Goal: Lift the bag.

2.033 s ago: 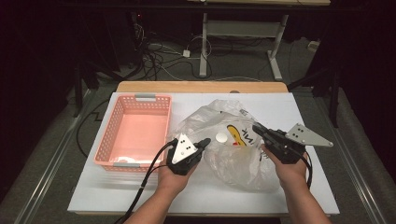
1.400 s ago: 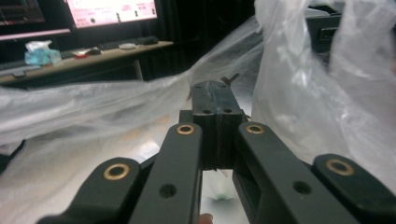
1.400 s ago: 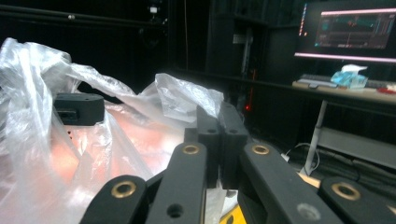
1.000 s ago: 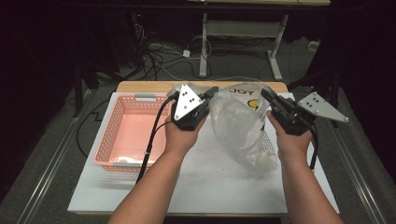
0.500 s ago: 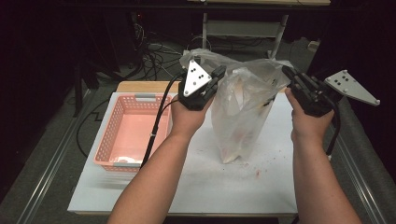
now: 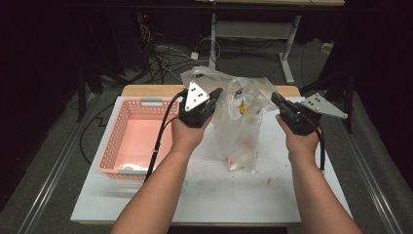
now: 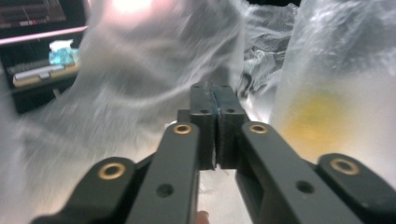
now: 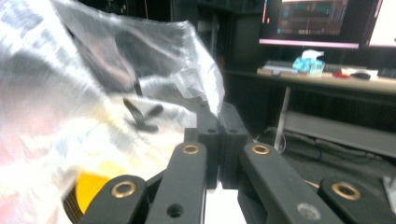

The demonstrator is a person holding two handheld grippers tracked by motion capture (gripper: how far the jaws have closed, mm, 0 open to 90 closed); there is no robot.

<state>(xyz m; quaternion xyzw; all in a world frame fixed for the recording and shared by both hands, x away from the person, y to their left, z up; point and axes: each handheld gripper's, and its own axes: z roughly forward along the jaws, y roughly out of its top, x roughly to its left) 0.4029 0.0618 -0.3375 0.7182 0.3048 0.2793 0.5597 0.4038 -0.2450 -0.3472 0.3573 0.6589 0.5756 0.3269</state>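
Observation:
A clear plastic bag point(image 6: 237, 127) hangs upright between my two grippers, its bottom resting on the white table top point(image 6: 209, 195). Inside it are something yellow point(image 6: 242, 109) near the top and pale and pink items point(image 6: 238, 162) at the bottom. My left gripper point(image 6: 217, 92) is shut on the bag's left upper edge, and the film point(image 7: 140, 84) billows around its closed jaws point(image 7: 214, 89). My right gripper point(image 6: 274, 96) is shut on the right upper edge, with a fold of film point(image 8: 205, 79) pinched at the tips of its jaws point(image 8: 214, 108).
A pink slotted basket point(image 6: 110, 146) stands on the table's left side, beside my left forearm. Small red flecks point(image 6: 268, 181) lie on the white top in front of the bag. Beyond the far edge are a desk frame and cables on the floor.
The bag lay crumpled on the table. Both grippers lifted it by its upper edges until it hung upright, then sank slightly in the last half second.

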